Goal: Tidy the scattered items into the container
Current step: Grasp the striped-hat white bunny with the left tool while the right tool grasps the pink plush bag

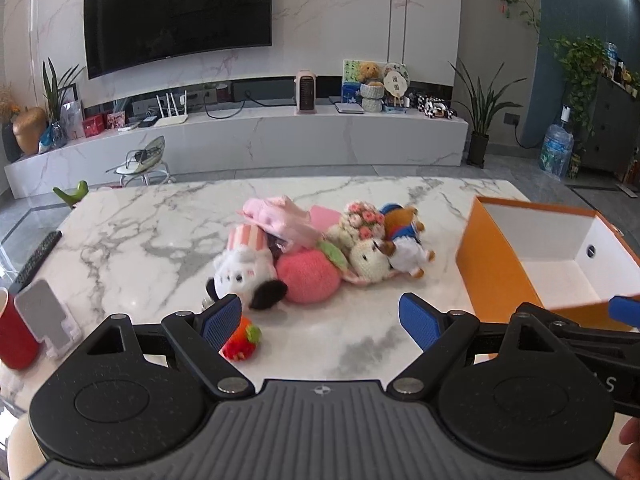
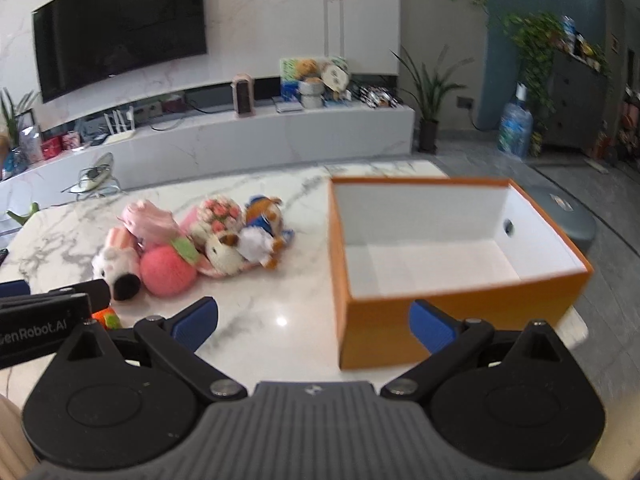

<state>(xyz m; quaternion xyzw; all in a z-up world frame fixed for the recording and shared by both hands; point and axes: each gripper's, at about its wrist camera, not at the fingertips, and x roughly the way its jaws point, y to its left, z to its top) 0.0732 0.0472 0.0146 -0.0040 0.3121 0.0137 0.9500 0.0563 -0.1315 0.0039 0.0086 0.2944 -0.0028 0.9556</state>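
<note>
Plush toys are lying bunched in a heap on the marble table, ahead of the left gripper and off to the left of the right gripper. Both grippers are hanging w/ jaws spread wide, nothing between the blue pads. Pile incl. a pink round plush, a white-and-black plush touching it, a brown bear in blue at the far right. A small red strawberry toy is sitting apart from the heap, just beside the left gripper's left finger. Orange box is standing open just ahead of the right gripper's right finger; white inside, nothing lying in it as far as the blurred right view shows. Red cup and phone stand are sitting far left of the left jaws.
</note>
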